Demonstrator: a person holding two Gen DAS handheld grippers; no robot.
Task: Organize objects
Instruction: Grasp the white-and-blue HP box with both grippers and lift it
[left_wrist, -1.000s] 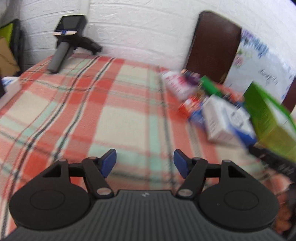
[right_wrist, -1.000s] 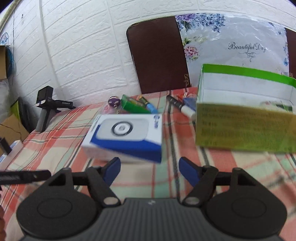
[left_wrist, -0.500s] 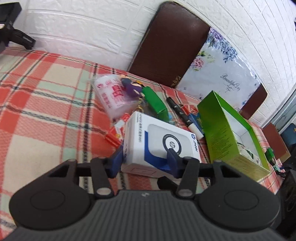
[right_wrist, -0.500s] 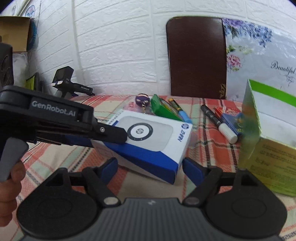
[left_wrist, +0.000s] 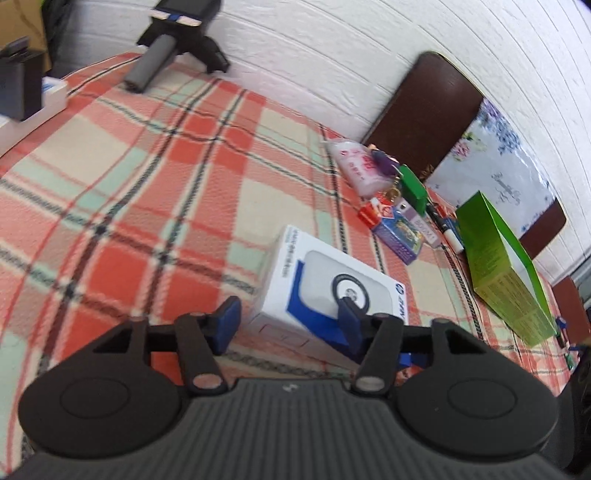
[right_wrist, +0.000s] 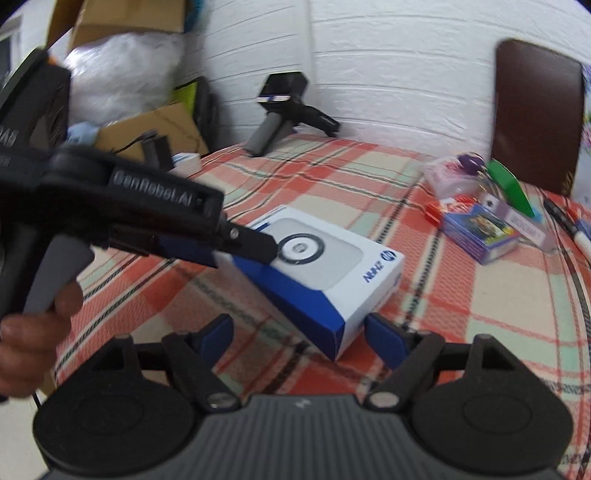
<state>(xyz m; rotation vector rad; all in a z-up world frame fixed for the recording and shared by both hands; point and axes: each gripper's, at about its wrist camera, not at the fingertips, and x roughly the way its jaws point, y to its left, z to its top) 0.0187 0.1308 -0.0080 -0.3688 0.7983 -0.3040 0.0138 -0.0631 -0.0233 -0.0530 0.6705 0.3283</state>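
Lying flat on the plaid-covered worktop (left_wrist: 155, 206), the white-and-blue box (left_wrist: 332, 295) sits just ahead of both grippers. Left gripper (left_wrist: 288, 321): jaws partway apart and just been opening. Its left pad hangs clear beside the box's near corner; the right pad overlaps the box's top in the left wrist view, and I can't tell whether it touches. From the right wrist view that gripper reaches in from the left, a hand (right_wrist: 29, 325) on its grey trigger, one finger tip over the round logo on the box.

Right gripper (right_wrist: 299, 336): jaws wide, just been opening, nothing pressed. The box's near blue corner sits btwn the pads, slightly ahead, w/ a gap on each side.

Beyond the left jaws, to the right: small purple card pack (left_wrist: 399, 236), green flat box (left_wrist: 412, 188), pink packet (left_wrist: 354, 166), marker (left_wrist: 445, 227), then an open green carton (left_wrist: 498, 266). A black handheld device (right_wrist: 284, 110) rests far ahead by the white wall.
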